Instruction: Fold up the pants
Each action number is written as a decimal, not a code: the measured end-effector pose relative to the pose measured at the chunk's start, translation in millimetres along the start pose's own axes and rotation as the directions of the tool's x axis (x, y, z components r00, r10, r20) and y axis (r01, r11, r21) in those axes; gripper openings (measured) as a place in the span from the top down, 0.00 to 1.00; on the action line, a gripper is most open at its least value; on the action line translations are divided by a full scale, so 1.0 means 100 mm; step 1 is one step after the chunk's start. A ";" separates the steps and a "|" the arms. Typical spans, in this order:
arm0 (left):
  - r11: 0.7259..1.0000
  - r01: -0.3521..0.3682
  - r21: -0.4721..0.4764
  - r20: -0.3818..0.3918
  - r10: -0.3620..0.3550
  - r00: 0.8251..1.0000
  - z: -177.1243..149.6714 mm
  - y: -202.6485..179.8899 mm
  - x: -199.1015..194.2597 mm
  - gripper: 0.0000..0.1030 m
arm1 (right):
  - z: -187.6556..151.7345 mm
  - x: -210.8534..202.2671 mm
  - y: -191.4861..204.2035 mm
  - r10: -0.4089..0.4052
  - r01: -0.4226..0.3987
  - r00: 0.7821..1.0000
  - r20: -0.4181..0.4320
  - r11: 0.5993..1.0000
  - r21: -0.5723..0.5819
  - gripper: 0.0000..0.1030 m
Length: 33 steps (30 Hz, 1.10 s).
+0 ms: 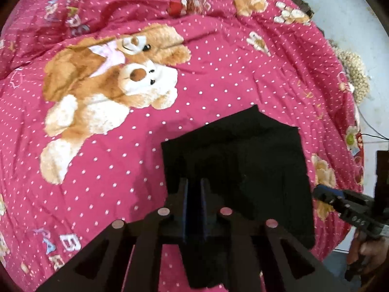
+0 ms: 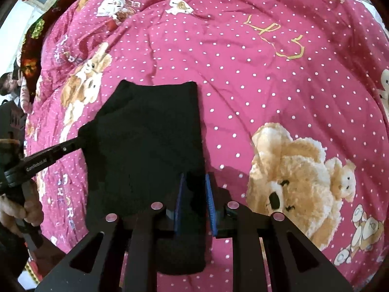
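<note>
The black pants [image 1: 238, 170] lie folded into a compact stack on the pink bedspread, also seen in the right wrist view [image 2: 145, 150]. My left gripper [image 1: 194, 182] is shut on the near left edge of the pants; it shows from the side in the right wrist view [image 2: 81, 141]. My right gripper [image 2: 195, 177] is shut on the near right edge of the pants, black cloth between its blue pads; it shows at the right in the left wrist view [image 1: 318, 193].
The pink dotted bedspread [image 1: 206, 73] with teddy bear prints covers the bed. The bed edge, a pale floor [image 1: 352, 12] and a cable lie at the right. A dark flowered blanket [image 2: 31, 48] lies at the far left.
</note>
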<state>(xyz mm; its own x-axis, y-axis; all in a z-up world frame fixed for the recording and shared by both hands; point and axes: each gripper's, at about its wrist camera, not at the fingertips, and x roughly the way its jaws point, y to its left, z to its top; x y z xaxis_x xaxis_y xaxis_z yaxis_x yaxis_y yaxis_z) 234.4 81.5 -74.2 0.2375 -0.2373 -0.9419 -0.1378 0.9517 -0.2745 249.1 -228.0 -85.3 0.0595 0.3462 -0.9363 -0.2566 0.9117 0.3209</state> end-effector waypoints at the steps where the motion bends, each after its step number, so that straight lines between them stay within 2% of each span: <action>1: 1.000 0.009 0.000 0.009 -0.009 1.000 -0.03 -0.01 -0.06 0.87 | -0.04 -0.01 0.01 0.015 -0.015 1.000 -0.004 1.000 -0.007 0.83; 4: 0.997 0.069 0.017 0.020 -0.070 0.997 -0.18 -0.12 -0.22 0.87 | -0.16 -0.01 0.05 0.029 -0.029 0.999 -0.017 0.999 -0.021 0.83; 7: 0.990 0.124 0.071 -0.007 -0.124 0.992 -0.40 -0.33 -0.23 0.87 | -0.32 -0.03 0.12 0.036 -0.037 0.999 -0.014 0.999 -0.035 0.83; 9: 0.988 0.120 0.100 -0.059 -0.114 0.992 -0.57 -0.44 -0.09 0.87 | -0.42 -0.02 0.18 0.045 -0.046 0.999 -0.023 0.998 -0.049 0.83; 12: 0.991 0.065 0.114 -0.145 -0.048 0.988 -0.80 -0.42 0.20 0.87 | -0.57 0.08 0.25 0.044 -0.049 0.997 -0.057 0.995 -0.081 0.83; 15: 0.994 0.044 0.101 -0.142 -0.030 0.989 -0.86 -0.31 0.21 0.88 | -0.61 0.17 0.26 0.052 -0.062 0.992 -0.112 0.994 -0.087 0.82; 18: 0.994 0.022 0.109 -0.148 -0.006 0.989 -0.82 -0.26 0.20 0.88 | -0.60 0.13 0.31 0.072 -0.087 0.990 -0.123 0.989 -0.120 0.82; 23: 0.997 0.005 0.077 -0.114 0.003 0.993 -0.66 -0.19 0.09 0.88 | -0.42 -0.04 0.15 0.091 -0.091 0.996 -0.019 0.995 -0.036 0.82; 28: 0.998 0.023 0.060 -0.042 -0.021 0.999 -0.31 -0.27 0.04 0.88 | -0.17 -0.01 0.09 0.066 -0.066 0.998 -0.010 0.997 -0.041 0.82; 33: 0.998 0.010 0.054 0.006 -0.010 1.000 0.13 -0.32 0.18 0.88 | 0.15 0.06 0.10 0.062 -0.061 0.998 0.013 0.997 -0.049 0.82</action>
<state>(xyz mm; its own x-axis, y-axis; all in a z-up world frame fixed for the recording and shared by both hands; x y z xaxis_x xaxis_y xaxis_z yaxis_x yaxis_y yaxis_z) 255.6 49.2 -79.3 0.2450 -0.2457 -0.9379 -0.0830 0.9585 -0.2728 261.3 -213.2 -85.5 0.0556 0.4046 -0.9128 -0.3070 0.8768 0.3700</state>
